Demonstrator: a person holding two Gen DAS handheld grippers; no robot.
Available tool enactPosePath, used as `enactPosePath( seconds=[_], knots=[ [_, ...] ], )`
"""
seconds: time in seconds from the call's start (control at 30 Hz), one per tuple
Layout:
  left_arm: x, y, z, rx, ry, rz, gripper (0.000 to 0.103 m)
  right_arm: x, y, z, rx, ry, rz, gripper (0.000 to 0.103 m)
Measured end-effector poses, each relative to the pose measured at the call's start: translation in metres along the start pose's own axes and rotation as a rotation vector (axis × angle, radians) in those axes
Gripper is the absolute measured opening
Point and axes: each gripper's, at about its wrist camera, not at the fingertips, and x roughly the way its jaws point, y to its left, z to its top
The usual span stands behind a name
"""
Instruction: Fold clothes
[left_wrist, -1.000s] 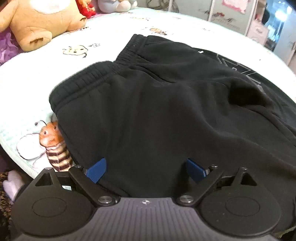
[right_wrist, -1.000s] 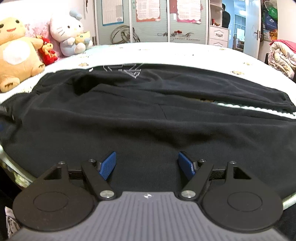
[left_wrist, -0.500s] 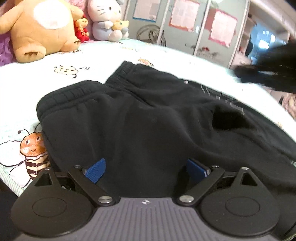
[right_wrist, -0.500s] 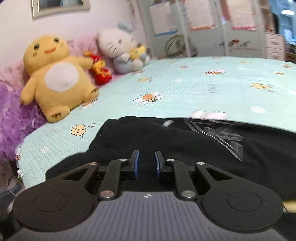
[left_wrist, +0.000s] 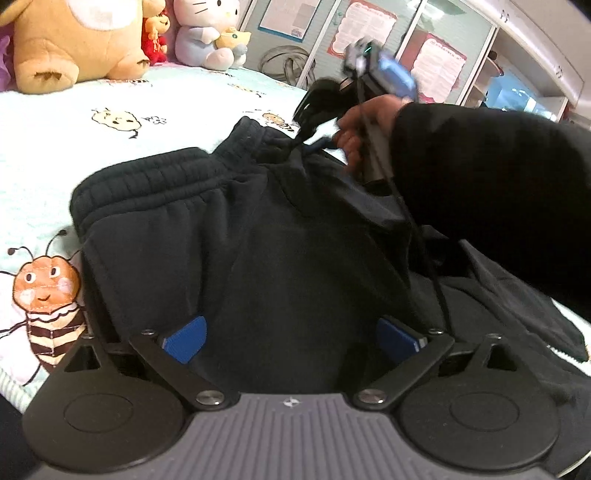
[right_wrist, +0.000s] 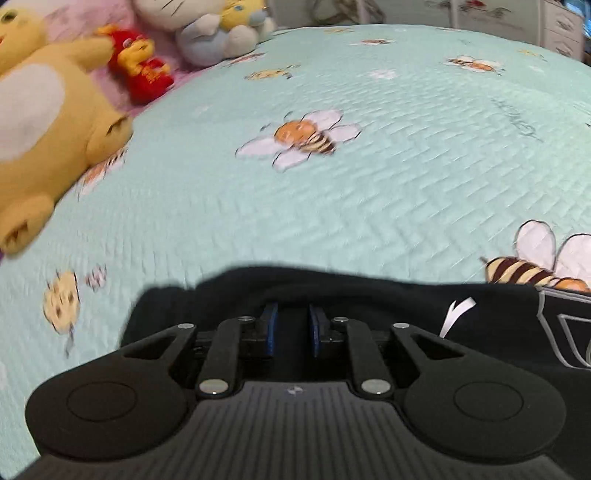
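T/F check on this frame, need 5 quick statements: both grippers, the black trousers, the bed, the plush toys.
1. The right gripper is clamped on black fabric of the trousers. True.
2. The left gripper is shut on the waistband. False: its jaws are wide and opening, pads not pressing the cloth beneath.
3. The trousers lie on a bedspread printed with bees. True.
4. The plush toys sit on top of the trousers. False: they sit apart, at the far edge of the bed.
5. A bare hand pulls the far cloth. False: the person's hand holds the right gripper, which grips it.
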Motion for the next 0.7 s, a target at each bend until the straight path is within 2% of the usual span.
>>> enactPosePath(
  seconds=[0.03,0.1,0.13,0.17,0.23,0.3,0.4,0.5,0.53,0.63,0.7],
  knots=[
    [0.000,0.001,0.000,-0.008,-0.001,-0.005,0.102,-0.012,0.001,-0.001,-0.016,-0.028,-0.004,0.020],
    [-0.004,0.003,-0.001,-0.027,-0.006,-0.015,0.102,-0.037,-0.002,-0.015,-0.054,-0.082,-0.014,0.035],
    [-0.004,0.003,-0.001,-0.030,-0.007,-0.016,0.102,-0.044,-0.005,-0.021,-0.058,-0.095,-0.021,0.047],
    [-0.005,0.002,-0.002,-0.033,-0.008,-0.017,0.102,-0.039,-0.012,-0.025,-0.030,-0.074,-0.032,0.049],
    [-0.006,0.002,-0.003,-0.026,-0.009,-0.014,0.102,-0.025,-0.027,-0.029,0.024,-0.032,-0.053,0.048],
    [-0.006,0.001,-0.003,-0.014,-0.010,-0.009,0.102,0.003,-0.042,-0.015,0.053,0.006,-0.084,0.049],
    [-0.005,-0.001,-0.003,-0.010,-0.011,-0.003,0.102,-0.001,-0.050,0.001,0.193,-0.028,-0.086,0.046],
    [-0.003,-0.002,-0.002,-0.026,-0.014,-0.001,0.103,-0.030,-0.022,-0.008,0.115,-0.063,0.037,0.046],
    [-0.003,-0.002,-0.002,-0.032,-0.014,-0.004,0.103,-0.031,-0.011,-0.013,0.079,-0.038,0.056,0.046],
    [-0.005,-0.001,-0.002,-0.033,-0.014,-0.007,0.103,-0.004,0.010,-0.020,0.022,0.070,0.056,0.046],
    [-0.004,-0.003,-0.002,-0.016,-0.012,-0.004,0.103,0.022,0.017,-0.011,-0.031,0.075,0.017,0.045]
  ],
)
